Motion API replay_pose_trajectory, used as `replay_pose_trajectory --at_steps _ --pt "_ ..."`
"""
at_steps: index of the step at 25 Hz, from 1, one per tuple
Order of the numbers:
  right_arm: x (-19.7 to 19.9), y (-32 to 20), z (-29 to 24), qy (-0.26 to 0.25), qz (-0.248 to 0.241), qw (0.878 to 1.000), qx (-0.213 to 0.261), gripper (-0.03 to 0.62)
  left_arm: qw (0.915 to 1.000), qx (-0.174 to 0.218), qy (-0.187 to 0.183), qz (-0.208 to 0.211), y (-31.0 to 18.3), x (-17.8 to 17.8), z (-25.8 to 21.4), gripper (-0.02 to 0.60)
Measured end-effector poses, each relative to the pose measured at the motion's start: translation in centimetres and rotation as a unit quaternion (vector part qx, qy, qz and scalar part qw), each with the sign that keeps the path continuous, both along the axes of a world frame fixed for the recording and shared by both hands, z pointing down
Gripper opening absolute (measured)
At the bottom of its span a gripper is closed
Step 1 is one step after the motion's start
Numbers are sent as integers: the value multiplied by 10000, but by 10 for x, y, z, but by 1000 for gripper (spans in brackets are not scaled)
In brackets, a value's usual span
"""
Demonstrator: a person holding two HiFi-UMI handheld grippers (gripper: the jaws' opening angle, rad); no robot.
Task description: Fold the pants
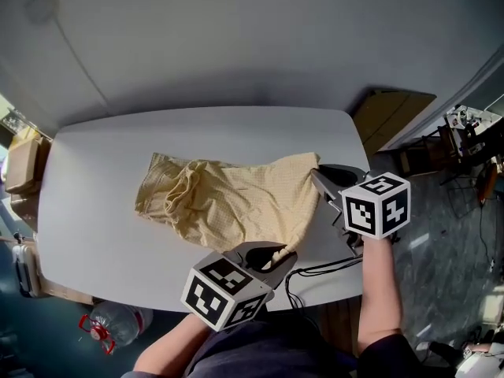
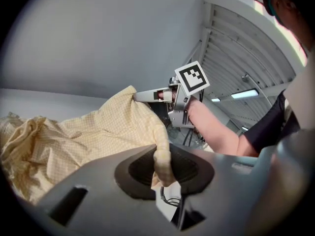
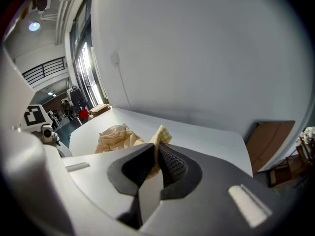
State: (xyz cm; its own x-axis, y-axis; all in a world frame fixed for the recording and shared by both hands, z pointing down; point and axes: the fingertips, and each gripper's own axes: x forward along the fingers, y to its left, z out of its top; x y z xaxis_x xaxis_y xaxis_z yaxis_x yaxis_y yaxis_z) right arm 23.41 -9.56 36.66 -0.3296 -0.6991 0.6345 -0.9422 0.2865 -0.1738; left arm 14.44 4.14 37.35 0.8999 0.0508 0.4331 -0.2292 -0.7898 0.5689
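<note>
Pants [image 1: 228,199]: pale yellow, fine check, lying rumpled at the centre of the head view on the light grey table [image 1: 102,211]. The left end is bunched in folds and rests on the tabletop. The right end rises off the surface toward both grippers, and the edge between the two gripped corners runs nearly straight.

Left gripper [image 1: 279,252]: lower centre of the head view, at the near edge of the table. Its jaws are clamped on the lower right corner of the pants. In the left gripper view a twisted roll of cloth sits pinched between the dark pads, with a little poking out below them.

Right gripper [image 1: 317,173]: right of centre in the head view. Its jaws are closed on the upper right corner of the pants. In the right gripper view a small tip of checked cloth stands out above the pads.

Each gripper carries a marker cube, the left one [image 1: 224,290] at bottom centre and the right one [image 1: 376,205] at right.

Surroundings: a black cable [image 1: 315,272] loops over the near table edge between the two forearms. A clear water bottle [image 1: 118,321] with a red handle lies on the floor at lower left. Cardboard boxes [image 1: 22,164] stand at the far left, and a flat cardboard sheet [image 1: 394,113] lies past the table's upper right corner.
</note>
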Motion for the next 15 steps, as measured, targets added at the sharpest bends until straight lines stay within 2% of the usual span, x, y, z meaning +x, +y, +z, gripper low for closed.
replay_pose_trajectory --at_steps 4,9,15 --pt "-39 -25 -29 46 -133 9995 282 28 9994 72 248 -238 -28 -36 -24 66" --pt "-112 -66 -50 81 -406 9981 460 27 9956 152 384 -839 -71 -108 -36 67" --pt "-204 -110 -44 53 -629 9969 475 26 9860 261 133 -1642 -119 -202 -20 69"
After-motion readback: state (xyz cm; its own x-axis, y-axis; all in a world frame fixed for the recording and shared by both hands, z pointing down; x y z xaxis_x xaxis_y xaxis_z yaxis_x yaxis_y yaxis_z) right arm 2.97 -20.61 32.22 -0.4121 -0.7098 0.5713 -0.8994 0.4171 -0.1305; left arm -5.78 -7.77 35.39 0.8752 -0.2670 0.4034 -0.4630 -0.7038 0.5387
